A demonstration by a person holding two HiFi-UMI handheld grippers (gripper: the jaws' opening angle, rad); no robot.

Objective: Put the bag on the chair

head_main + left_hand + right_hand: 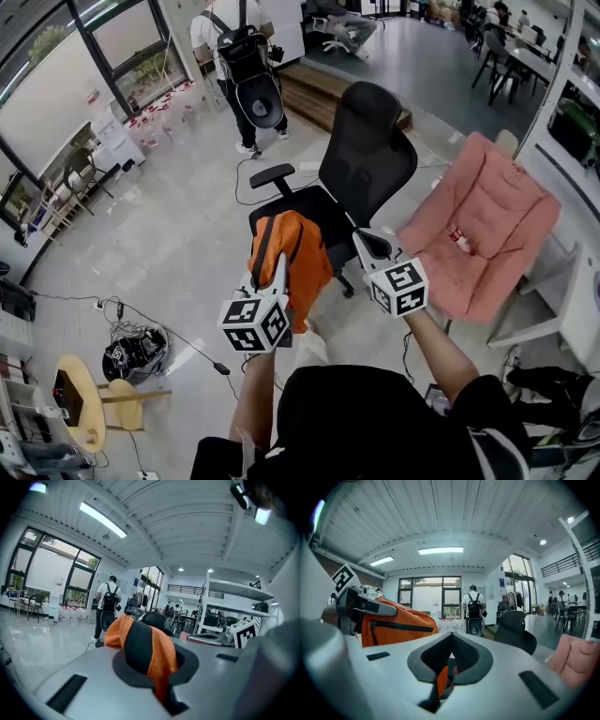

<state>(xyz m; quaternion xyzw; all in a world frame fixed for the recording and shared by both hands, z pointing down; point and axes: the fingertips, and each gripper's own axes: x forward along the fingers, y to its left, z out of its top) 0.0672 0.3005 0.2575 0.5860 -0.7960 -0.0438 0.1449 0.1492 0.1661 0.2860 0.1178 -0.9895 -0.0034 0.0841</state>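
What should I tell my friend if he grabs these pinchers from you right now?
Left gripper: shut on the bag, which hangs off the floor by the chair seat.
Right gripper: fingers together on an orange strip, probably the bag's.
Done: bag lifted and brought close to the chair.
Left: lower it onto the seat, then open both.

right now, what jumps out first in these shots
An orange bag hangs pinched in the left gripper, low in the middle of the head view. Just beyond it stands a black office chair, turned towards the person. A pink padded chair sits to its right.
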